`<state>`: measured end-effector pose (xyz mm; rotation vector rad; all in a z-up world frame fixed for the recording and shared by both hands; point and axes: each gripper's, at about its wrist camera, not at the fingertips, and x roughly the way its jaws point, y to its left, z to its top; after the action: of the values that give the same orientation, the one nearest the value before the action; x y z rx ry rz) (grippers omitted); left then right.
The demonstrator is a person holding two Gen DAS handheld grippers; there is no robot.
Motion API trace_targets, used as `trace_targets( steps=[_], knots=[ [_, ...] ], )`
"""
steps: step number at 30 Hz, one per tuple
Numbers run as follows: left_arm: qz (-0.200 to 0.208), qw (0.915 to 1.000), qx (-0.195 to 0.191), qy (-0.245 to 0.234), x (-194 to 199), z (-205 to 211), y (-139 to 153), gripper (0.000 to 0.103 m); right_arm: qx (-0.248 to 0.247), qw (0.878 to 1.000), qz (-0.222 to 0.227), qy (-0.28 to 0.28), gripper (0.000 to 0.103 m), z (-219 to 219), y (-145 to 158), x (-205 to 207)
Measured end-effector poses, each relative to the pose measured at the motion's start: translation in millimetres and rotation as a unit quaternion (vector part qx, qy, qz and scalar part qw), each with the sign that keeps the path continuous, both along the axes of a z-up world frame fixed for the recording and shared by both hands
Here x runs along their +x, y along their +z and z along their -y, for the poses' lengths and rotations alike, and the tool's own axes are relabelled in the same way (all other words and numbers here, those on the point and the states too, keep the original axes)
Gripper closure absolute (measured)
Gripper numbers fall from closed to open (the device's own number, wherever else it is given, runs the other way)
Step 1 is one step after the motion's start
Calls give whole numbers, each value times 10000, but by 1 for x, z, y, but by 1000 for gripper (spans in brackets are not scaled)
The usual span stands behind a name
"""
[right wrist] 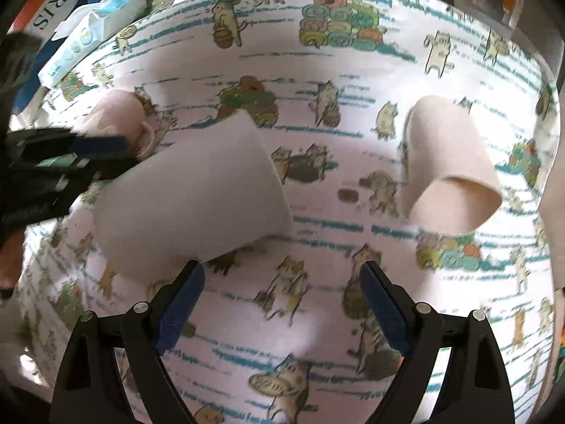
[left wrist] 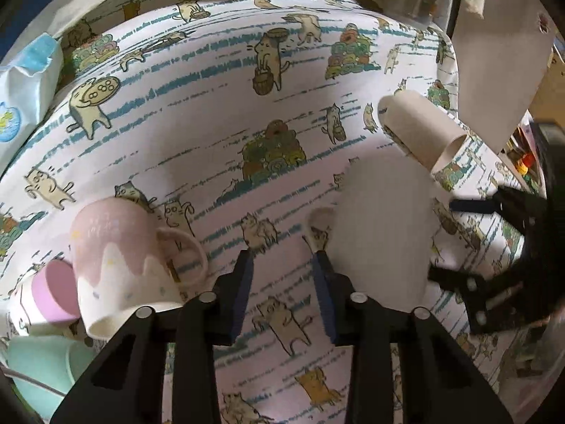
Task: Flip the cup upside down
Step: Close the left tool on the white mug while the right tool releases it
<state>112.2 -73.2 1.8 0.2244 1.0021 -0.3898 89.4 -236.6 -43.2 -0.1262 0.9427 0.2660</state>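
Note:
A plain white cup (right wrist: 197, 194) stands mouth down on the cat-print cloth, just ahead-left of my right gripper (right wrist: 282, 279), which is open and empty. The same cup (left wrist: 385, 226) sits right of my left gripper (left wrist: 284, 261), whose jaws stand apart with nothing between them. A beige cup (right wrist: 455, 162) lies on its side to the right; it also shows in the left wrist view (left wrist: 420, 129). My left gripper appears at the left edge of the right wrist view (right wrist: 116, 153), near the white cup.
A pink and white mug (left wrist: 123, 265) stands mouth down at left, with a lilac cup (left wrist: 53, 293) and a mint cup (left wrist: 46, 367) beside it. A tissue pack (left wrist: 24, 84) lies at the far left. The table edge (left wrist: 455, 81) runs along the right.

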Motion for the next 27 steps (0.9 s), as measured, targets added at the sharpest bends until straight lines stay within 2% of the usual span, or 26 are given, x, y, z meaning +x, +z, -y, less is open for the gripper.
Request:
trace_targets(
  steps=[4, 9, 14, 17, 20, 22, 24, 27],
  knots=[
    [-104, 9999, -19, 45, -10, -2, -5, 71, -119, 9997, 188, -115, 13, 0, 6, 10],
    [-494, 9972, -529, 177, -19, -14, -17, 72, 193, 9992, 228, -261, 13, 9, 6, 22],
    [-418, 9941, -939, 336, -36, -20, -20, 70, 432, 9966, 672, -222, 13, 15, 15, 12],
    [4, 9933, -885, 741, -51, -26, -16, 69, 628, 9923, 1063, -109, 13, 20, 29, -4],
    [423, 9883, -1012, 1058, -66, -30, -6, 53, 739, 9859, 1491, -154, 13, 27, 44, -23],
    [700, 9828, -1194, 1223, -77, -30, 4, 27, 852, 9807, 1746, -239, 13, 33, 53, -32],
    [841, 9784, -1383, 1285, -85, -26, 11, 15, 955, 9747, 1991, -345, 13, 39, 60, -43],
    [939, 9740, -1525, 1386, -92, -14, 15, 13, 1053, 9663, 2315, -407, 13, 48, 68, -55]
  ],
)
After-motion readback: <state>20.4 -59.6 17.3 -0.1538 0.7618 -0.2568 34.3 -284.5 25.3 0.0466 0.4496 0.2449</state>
